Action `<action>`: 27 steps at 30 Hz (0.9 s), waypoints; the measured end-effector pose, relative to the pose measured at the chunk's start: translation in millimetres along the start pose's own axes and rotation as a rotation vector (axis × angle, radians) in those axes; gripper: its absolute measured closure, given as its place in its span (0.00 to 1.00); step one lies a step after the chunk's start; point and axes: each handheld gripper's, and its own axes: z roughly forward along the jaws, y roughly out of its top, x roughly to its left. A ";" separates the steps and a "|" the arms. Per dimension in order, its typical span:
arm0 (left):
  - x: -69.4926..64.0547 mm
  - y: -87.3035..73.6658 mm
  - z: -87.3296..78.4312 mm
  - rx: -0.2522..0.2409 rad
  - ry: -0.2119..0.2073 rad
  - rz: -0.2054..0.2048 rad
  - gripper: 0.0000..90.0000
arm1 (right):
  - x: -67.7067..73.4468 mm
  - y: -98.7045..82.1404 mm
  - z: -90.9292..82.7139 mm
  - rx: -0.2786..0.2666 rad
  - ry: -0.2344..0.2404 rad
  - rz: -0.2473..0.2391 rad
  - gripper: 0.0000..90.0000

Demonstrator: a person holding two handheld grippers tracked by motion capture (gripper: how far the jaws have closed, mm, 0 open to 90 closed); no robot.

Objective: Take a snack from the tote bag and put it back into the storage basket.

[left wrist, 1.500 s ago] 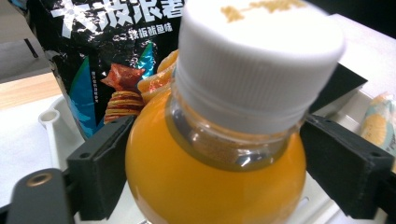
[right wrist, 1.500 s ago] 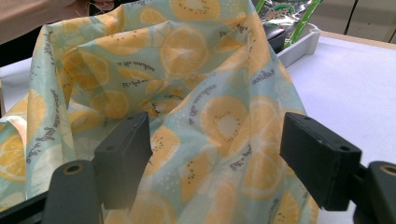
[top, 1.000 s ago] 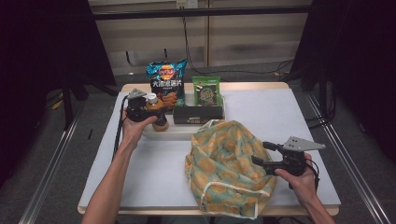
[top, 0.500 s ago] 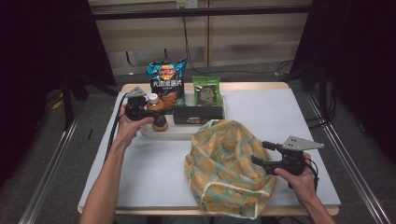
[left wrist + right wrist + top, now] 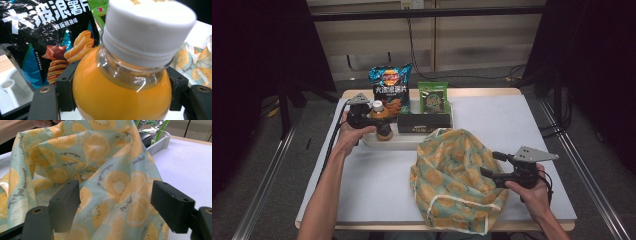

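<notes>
An orange juice bottle [image 5: 383,126] with a white cap stands at the left end of a white tray [image 5: 402,143]. My left gripper [image 5: 378,122] is shut on the orange juice bottle [image 5: 120,95], with one black pad pressed against each side below the neck. A fabric bag [image 5: 457,175] printed with citrus slices lies crumpled on the front middle of the table. At the bag's right edge my right gripper [image 5: 488,164] is open, pointing left. Its wide-apart jaws frame the bag's fabric [image 5: 100,157], and my right gripper [image 5: 119,203] holds nothing.
The tray also holds a blue chips bag [image 5: 389,90], a green snack packet [image 5: 433,97] and a black box [image 5: 424,121]. The white table [image 5: 497,112] has bare surface at the right and front left. Dark curtains and metal rails flank it.
The left hand has shifted very slightly at the bottle. The right gripper and the bag have stayed where they were.
</notes>
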 end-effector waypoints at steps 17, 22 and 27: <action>-2.3 0.1 -10.9 -0.019 0.050 -0.059 0.04 | -3.6 1.5 3.4 -0.005 0.001 0.009 0.25; -6.9 3.0 -26.2 -0.027 0.103 -0.108 0.03 | -4.0 2.6 2.4 -0.013 -0.009 0.012 0.23; -21.0 3.4 -44.0 -0.018 0.115 -0.076 0.03 | -3.2 5.3 -0.1 -0.037 -0.027 0.012 0.17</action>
